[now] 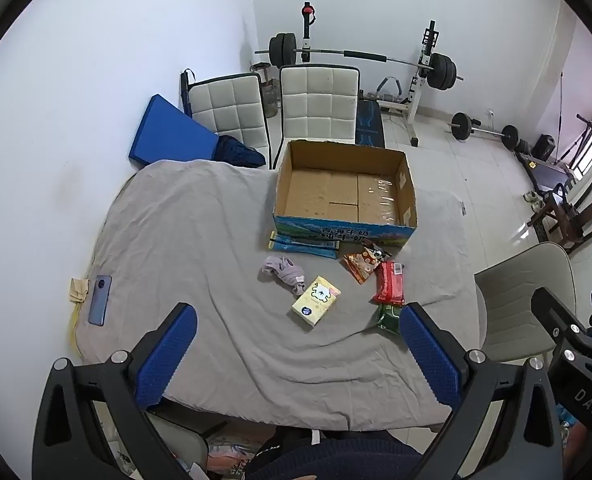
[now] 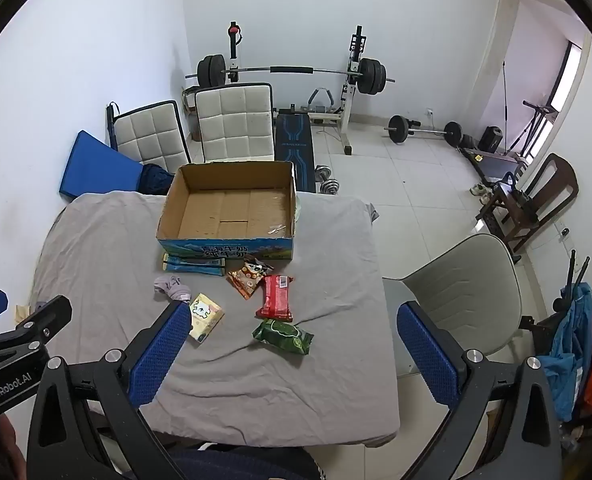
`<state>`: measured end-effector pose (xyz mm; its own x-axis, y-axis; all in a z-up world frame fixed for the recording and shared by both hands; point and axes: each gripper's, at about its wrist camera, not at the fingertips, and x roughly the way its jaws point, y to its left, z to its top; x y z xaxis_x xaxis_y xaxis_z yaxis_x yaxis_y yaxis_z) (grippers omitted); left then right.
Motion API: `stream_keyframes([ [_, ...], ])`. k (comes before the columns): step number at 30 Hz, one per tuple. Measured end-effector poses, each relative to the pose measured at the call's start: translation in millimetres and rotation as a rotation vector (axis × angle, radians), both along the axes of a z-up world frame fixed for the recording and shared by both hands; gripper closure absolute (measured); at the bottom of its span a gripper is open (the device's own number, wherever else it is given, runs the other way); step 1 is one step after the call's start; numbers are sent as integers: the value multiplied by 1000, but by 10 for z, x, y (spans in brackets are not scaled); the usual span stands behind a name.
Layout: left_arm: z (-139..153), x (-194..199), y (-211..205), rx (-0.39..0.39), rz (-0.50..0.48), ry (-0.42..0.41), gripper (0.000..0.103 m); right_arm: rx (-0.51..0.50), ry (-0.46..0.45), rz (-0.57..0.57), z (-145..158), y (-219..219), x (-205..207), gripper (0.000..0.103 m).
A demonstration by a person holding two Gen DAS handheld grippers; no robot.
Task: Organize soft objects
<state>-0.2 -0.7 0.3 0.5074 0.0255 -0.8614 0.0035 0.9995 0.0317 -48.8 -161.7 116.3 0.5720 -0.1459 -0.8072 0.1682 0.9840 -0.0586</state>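
Observation:
An open, empty cardboard box (image 1: 344,196) (image 2: 231,208) stands at the far side of a table under a grey cloth (image 1: 199,240) (image 2: 107,240). In front of it lie a blue strip pack (image 1: 304,246) (image 2: 193,266), a crumpled lilac sock (image 1: 283,274) (image 2: 172,287), a yellow tissue pack (image 1: 316,300) (image 2: 204,315), an orange snack bag (image 1: 364,262) (image 2: 247,276), a red pack (image 1: 390,283) (image 2: 276,297) and a green pack (image 1: 389,317) (image 2: 283,336). My left gripper (image 1: 298,354) is open above the near table edge. My right gripper (image 2: 293,350) is open above the near right corner. Both are empty.
A phone (image 1: 99,300) lies at the table's left edge. Two white padded chairs (image 1: 316,104) (image 2: 233,120) stand behind the table, a grey chair (image 1: 524,300) (image 2: 468,292) at its right. A blue mat (image 1: 167,136), barbell rack (image 2: 296,72) and weights fill the room behind.

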Motion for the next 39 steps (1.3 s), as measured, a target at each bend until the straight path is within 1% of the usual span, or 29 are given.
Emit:
stream_keyframes([
  [5, -16, 26, -15, -1, 5, 11, 0, -9, -4, -2, 7, 2, 9, 0],
  [6, 29, 13, 8, -5, 0, -9, 0, -13, -7, -4, 11, 3, 12, 0],
  [9, 83, 10, -9, -1, -1, -14, 0, -10, -16, -5, 55, 33, -24, 0],
  [11, 69, -12, 3, -3, -3, -20, 0, -19, -23, -9, 77, 42, -33, 0],
  [14, 93, -39, -14, -5, -8, -23, 0, -17, -26, -10, 66, 42, -7, 0],
  [15, 63, -2, 60, -12, 1, -21, 0, -20, -26, -9, 70, 44, -5, 0],
  [28, 55, 9, 55, -22, 1, -12, 0, -29, -29, -15, 153, 79, -40, 0],
  [39, 51, -8, 35, -28, 0, -14, 0, -27, -39, -25, 107, 1, -56, 0],
])
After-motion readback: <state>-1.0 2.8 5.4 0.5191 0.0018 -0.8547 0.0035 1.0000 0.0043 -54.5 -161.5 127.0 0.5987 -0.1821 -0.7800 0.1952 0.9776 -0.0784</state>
